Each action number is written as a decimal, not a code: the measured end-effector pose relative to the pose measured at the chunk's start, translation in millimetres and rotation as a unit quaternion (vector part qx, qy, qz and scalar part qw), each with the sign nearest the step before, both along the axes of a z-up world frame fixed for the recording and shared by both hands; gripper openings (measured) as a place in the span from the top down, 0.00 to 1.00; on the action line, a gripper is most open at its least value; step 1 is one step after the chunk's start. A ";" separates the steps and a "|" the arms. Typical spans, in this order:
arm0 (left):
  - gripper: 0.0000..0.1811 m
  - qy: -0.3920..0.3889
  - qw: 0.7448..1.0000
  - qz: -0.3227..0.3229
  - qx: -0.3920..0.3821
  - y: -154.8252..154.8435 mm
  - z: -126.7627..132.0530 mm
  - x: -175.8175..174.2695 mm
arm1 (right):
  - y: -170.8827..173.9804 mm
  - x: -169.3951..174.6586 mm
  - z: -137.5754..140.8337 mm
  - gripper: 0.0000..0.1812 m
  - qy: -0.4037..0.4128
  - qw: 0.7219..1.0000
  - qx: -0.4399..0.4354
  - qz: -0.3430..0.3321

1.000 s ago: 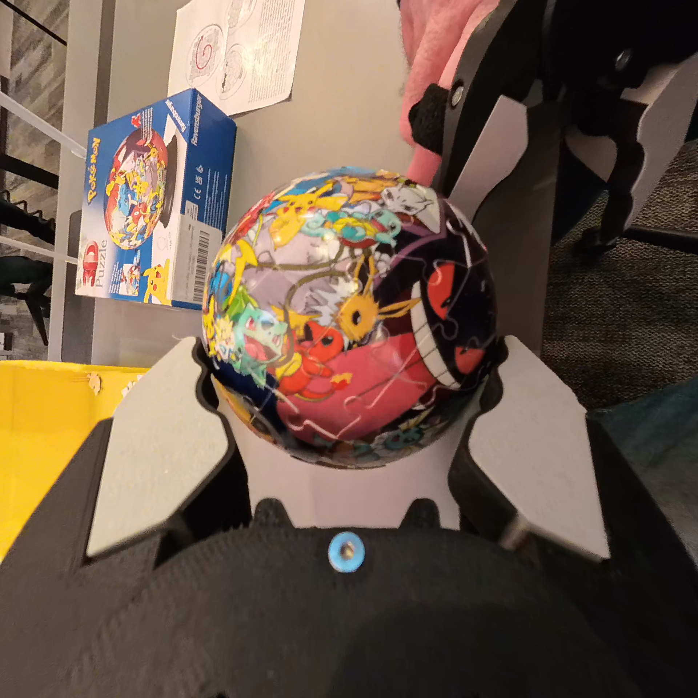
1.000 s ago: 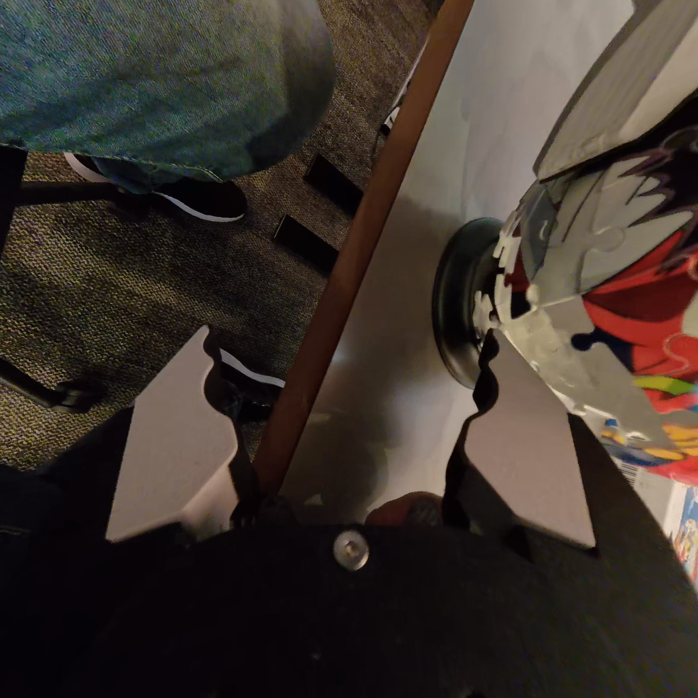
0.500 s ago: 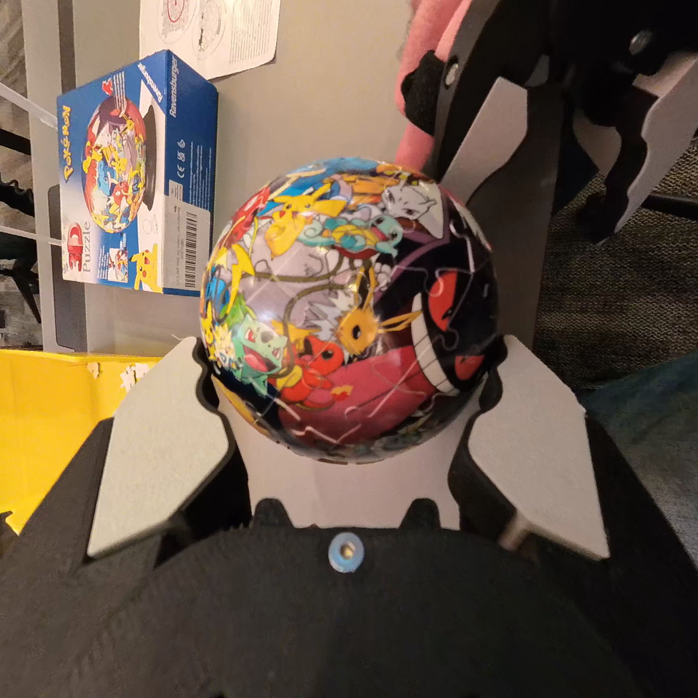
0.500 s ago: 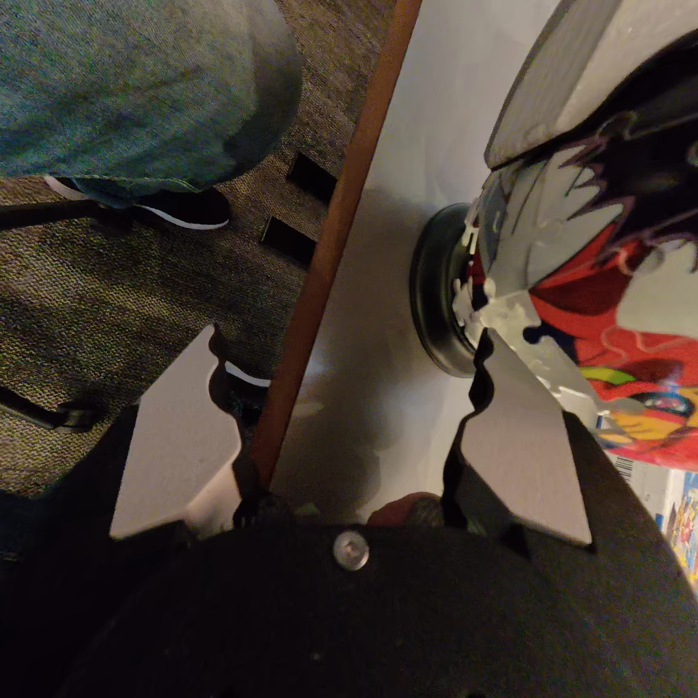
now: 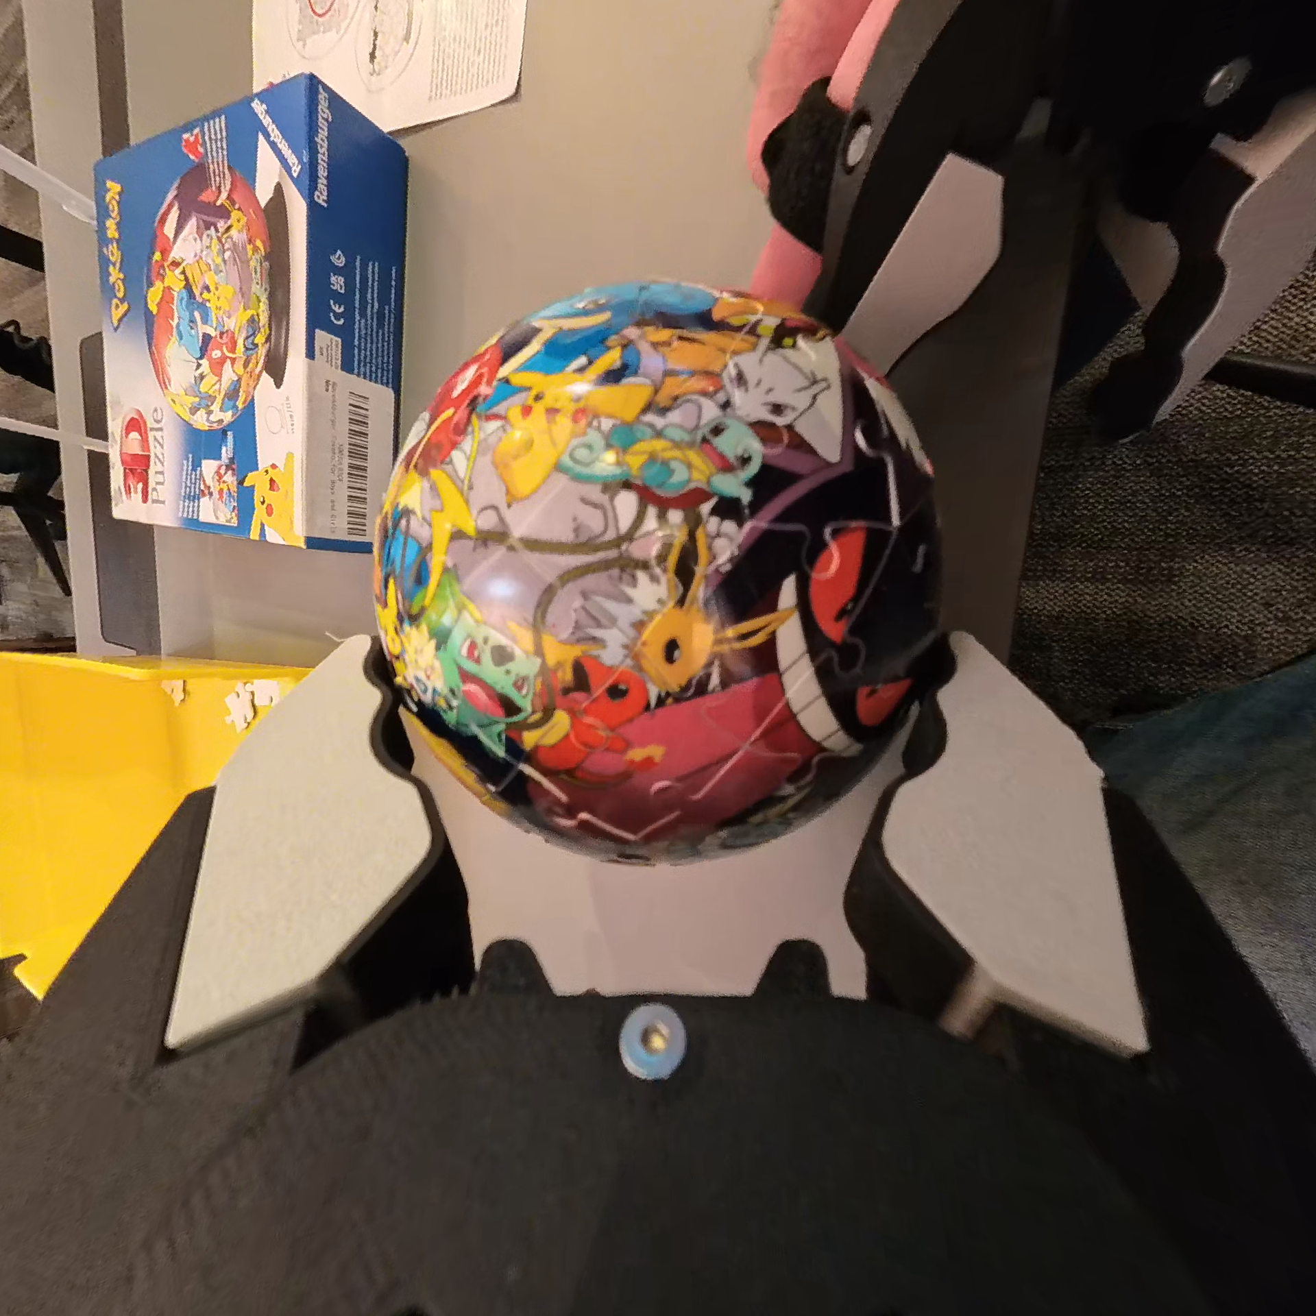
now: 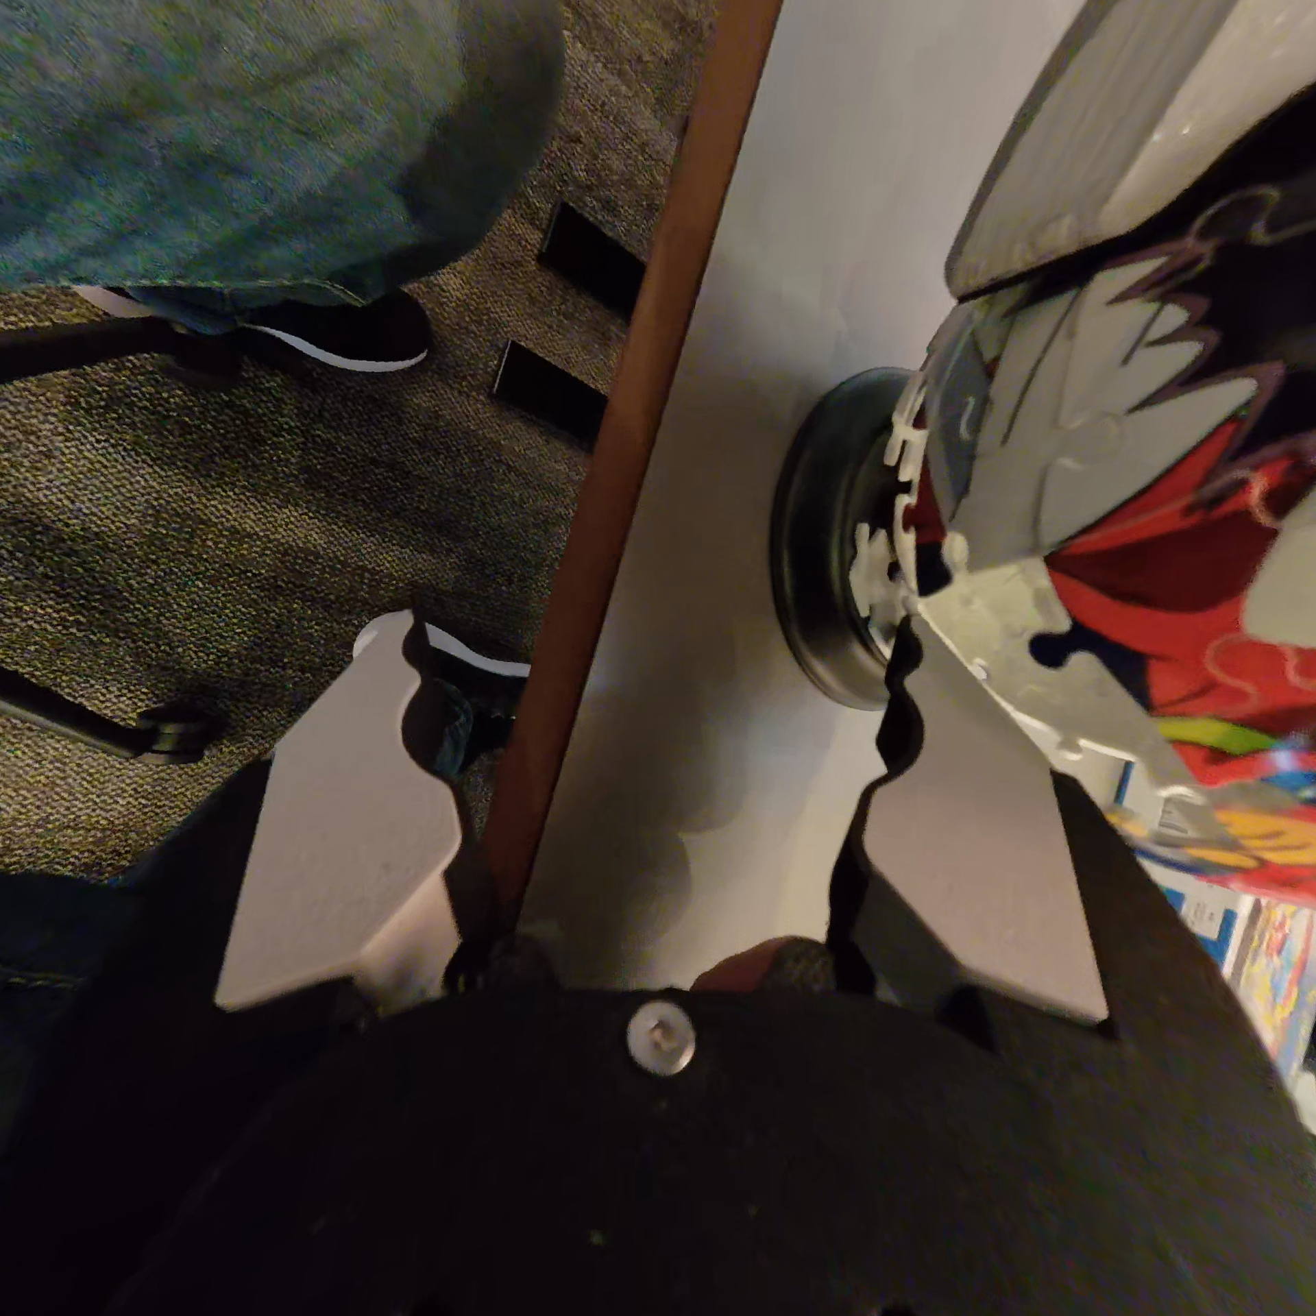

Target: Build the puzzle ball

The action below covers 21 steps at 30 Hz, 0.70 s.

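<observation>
The colourful puzzle ball (image 5: 655, 570) sits between the fingers of my left gripper (image 5: 659, 651), which is shut on its two sides. My right gripper (image 5: 1068, 285) is open at the ball's upper right, with one finger against the ball. In the right wrist view, my right gripper (image 6: 651, 630) is open and empty. Its right fingertip touches the ball's (image 6: 1139, 498) jagged open rim. That rim faces a black round stand (image 6: 819, 541) on the table. I cannot tell whether the rim touches the stand.
A blue puzzle box (image 5: 249, 320) and a printed sheet (image 5: 384, 57) lie on the grey table behind the ball. A yellow bin (image 5: 85, 769) with loose pieces is at the left. The table's brown edge (image 6: 641, 427) runs beside a person's legs and carpet.
My left gripper has shifted slightly with the ball still in it. My right gripper stays open against the ball, and the ball's rim has moved a little relative to the stand.
</observation>
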<state>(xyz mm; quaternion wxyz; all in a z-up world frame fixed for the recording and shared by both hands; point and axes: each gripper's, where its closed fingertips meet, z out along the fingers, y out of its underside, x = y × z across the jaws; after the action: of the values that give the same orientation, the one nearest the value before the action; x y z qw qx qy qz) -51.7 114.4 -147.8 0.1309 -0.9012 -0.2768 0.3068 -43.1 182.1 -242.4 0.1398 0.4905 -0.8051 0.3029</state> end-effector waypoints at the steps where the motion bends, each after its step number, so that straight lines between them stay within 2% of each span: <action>1: 0.26 0.000 1.000 0.000 -0.002 0.0 0.3 -0.5 | -0.2 -1.3 0.4 0.32 0.001 1.000 -0.002 -0.008; 11: 0.26 -0.005 1.000 -0.007 -0.006 4.2 0.6 -5.6 | 6.5 -8.3 3.4 0.34 0.003 0.999 -0.009 -0.047; 21: 0.26 -0.027 0.999 -0.009 -0.035 9.5 0.9 -12.6 | 13.2 -12.0 5.0 0.35 0.000 0.999 -0.016 -0.049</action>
<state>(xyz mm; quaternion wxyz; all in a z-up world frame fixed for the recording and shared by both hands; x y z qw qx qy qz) -64.3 123.9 -147.0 0.0944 -0.9156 -0.2617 0.2903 -55.1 195.2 -237.4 0.1623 0.4477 -0.8233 0.3088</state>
